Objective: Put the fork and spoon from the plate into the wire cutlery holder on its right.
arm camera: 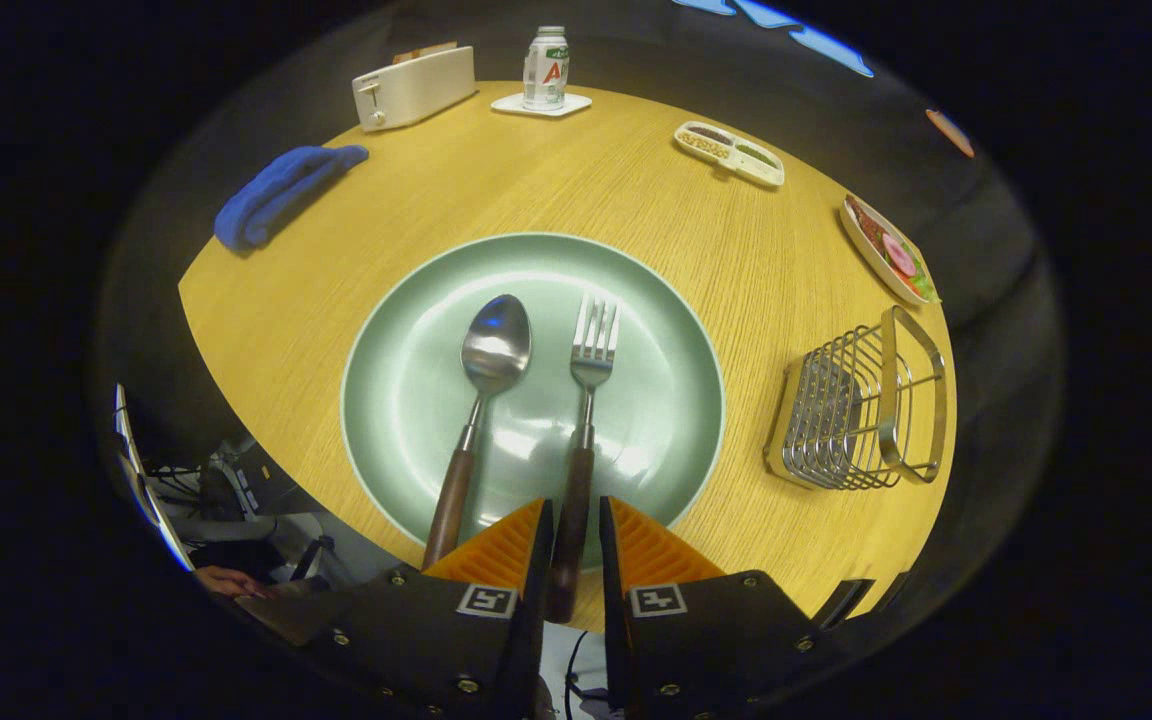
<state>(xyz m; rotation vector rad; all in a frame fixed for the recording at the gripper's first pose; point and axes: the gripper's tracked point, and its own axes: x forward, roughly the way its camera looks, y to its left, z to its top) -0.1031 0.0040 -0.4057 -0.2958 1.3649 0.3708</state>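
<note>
Wooden fork (pixel 581 430) handle is sitting between the gripper (pixel 573 530) fingers, jaws nearly closed around it; whether both are pressing, cannot tell. Fork and spoon (pixel 481 400) are lying side by side on the green plate (pixel 386 400). Wire cutlery holder (pixel 861 410) is standing well right. Risk: an end-of-handle grip letting the fork droop or nudge the spoon.

A staged dining setup here: a round wooden table (pixel 636 200) laid with a plate (pixel 406 400), toaster (pixel 414 87), drink can (pixel 545 68) and snack trays (pixel 729 153), with cables (pixel 171 485) and gear beyond its edge.
</note>
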